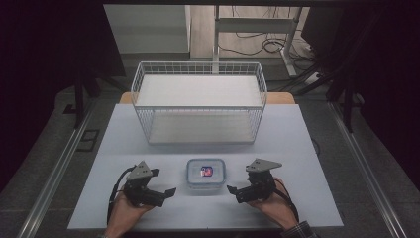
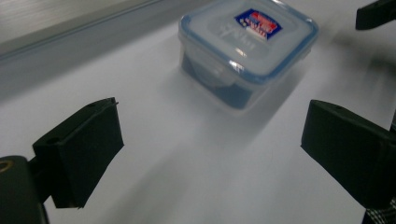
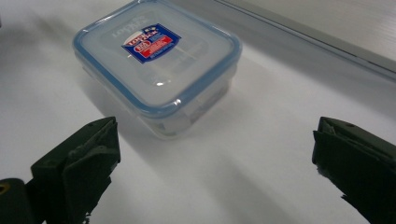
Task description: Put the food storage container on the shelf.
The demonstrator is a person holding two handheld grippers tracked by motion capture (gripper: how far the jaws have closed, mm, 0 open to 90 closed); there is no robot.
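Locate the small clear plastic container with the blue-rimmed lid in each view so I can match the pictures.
High view: the small clear plastic container with the blue-rimmed lid sits low centre on the white table, between the two grippers.
Left gripper view: upper centre-right, beyond the open jaws.
Right gripper view: upper centre-left, beyond the open jaws.
Shared landmark: the red and blue label on its lid.

One clear square plastic container with a blue-rimmed lid (image 1: 206, 174), one white wire basket (image 1: 198, 101), two black handheld grippers, left (image 1: 167, 192) and right (image 1: 232, 189), one white table (image 1: 297, 148)

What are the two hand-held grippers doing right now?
Left hand-held gripper: open, holding nothing.
Right hand-held gripper: open, holding nothing.
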